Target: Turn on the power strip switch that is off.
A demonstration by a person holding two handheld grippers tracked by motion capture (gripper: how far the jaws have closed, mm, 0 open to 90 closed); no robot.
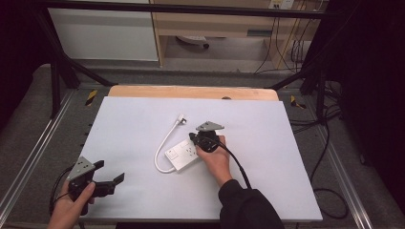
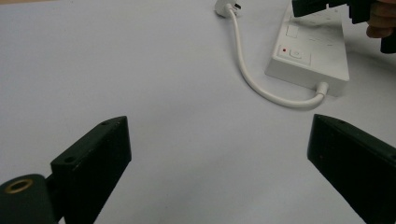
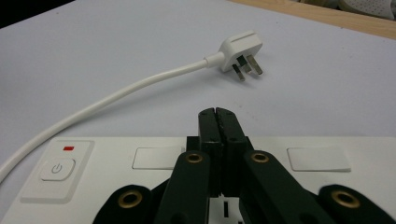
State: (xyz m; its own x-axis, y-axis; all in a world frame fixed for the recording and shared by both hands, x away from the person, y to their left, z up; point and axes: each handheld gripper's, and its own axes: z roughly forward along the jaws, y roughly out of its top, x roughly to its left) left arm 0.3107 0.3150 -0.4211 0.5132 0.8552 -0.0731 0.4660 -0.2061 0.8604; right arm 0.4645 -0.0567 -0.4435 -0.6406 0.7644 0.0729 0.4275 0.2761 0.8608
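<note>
Power strip (image 1: 184, 154): lies flat mid-worktop (image 1: 267, 143), its cord (image 1: 165, 143) looping to an unplugged plug (image 1: 181, 119) beyond it.
Right gripper (image 3: 218, 114): jaws fully together, holding nothing, poised over the strip's sockets; contact likely, though unclear.
Left gripper (image 1: 111, 172): jaws wide apart, empty, well apart from the strip.
Progress: early; plug not yet handled.

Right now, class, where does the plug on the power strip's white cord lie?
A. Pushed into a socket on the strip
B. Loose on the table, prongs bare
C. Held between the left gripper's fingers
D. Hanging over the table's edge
B: the plug lies on the table beyond the power strip, its prongs bare and free of any socket.
</note>
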